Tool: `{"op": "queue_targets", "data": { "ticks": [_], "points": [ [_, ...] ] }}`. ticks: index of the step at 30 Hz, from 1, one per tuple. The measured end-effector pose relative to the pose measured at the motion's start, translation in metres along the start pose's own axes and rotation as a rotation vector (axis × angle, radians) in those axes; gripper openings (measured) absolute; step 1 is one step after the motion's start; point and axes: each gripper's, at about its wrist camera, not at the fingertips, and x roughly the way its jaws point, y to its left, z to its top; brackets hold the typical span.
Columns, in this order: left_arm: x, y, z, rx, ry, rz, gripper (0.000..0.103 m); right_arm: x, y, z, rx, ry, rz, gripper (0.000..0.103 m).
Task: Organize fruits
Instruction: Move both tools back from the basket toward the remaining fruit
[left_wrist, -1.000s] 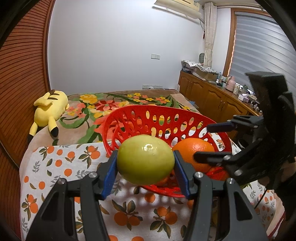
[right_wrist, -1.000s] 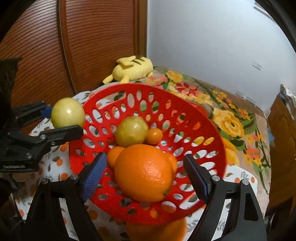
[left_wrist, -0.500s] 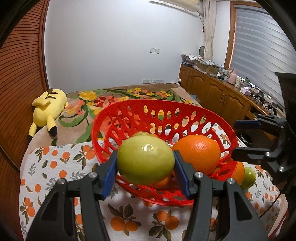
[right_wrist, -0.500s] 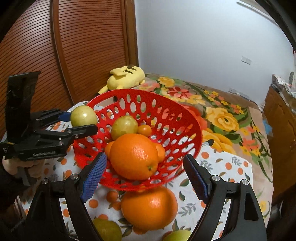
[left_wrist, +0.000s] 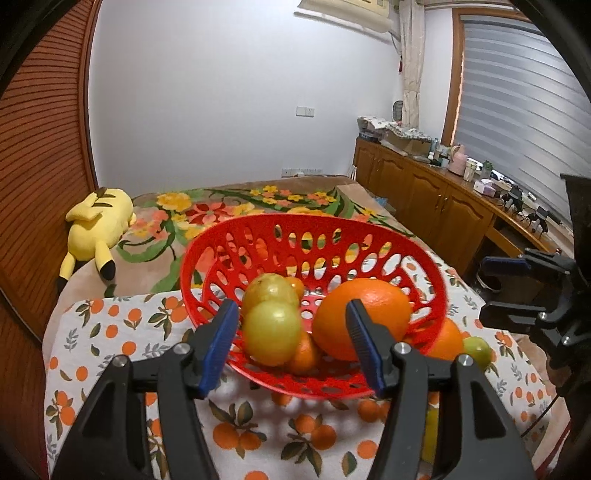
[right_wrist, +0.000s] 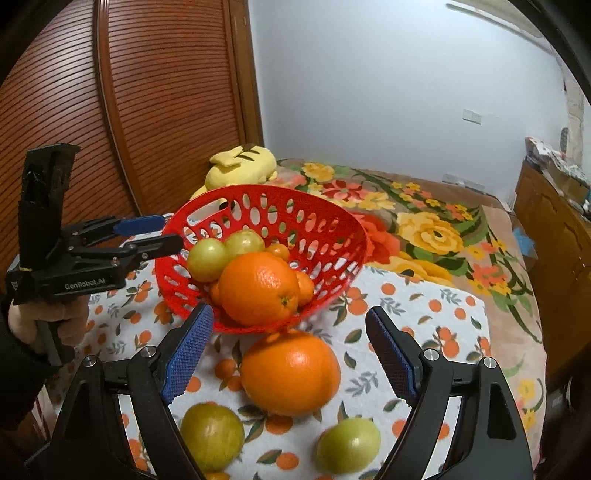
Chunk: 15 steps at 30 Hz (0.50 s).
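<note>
A red perforated basket (left_wrist: 295, 221) (right_wrist: 258, 190) stands on the orange-print cloth. It holds a large orange (left_wrist: 364, 317) (right_wrist: 258, 288), small oranges and two yellow-green fruits. The nearer yellow-green fruit (left_wrist: 271, 332) (right_wrist: 207, 258) lies in the basket between the pads of my left gripper (left_wrist: 291, 308) (right_wrist: 168, 232). The jaws are opening and the pads do not touch it. My right gripper (right_wrist: 290, 314) (left_wrist: 487, 288) stands open over a second large orange (right_wrist: 291, 373) on the cloth. Two green fruits (right_wrist: 212, 435) (right_wrist: 349, 445) lie nearer the camera.
A yellow plush toy (left_wrist: 98, 221) lies on the floral blanket (right_wrist: 424, 229) behind the basket. A slatted wooden door (right_wrist: 147, 110) stands at the left. Wooden cabinets (left_wrist: 424, 195) run along the right wall. A hand (right_wrist: 44, 321) holds the left gripper.
The left gripper let go of the yellow-green fruit, which dropped into the basket. The right gripper drew back from the basket, bringing the orange and green fruits on the cloth into view.
</note>
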Motion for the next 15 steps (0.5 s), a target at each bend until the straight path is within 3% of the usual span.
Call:
{"op": "queue_targets", "data": {
  "ticks": [15],
  "points": [
    [-0.039,-0.045,-0.043,0.036,0.017,-0.044,0.061,-0.036,-0.022,-0.072,0.119,-0.010,-0.086,0.087]
  ]
}}
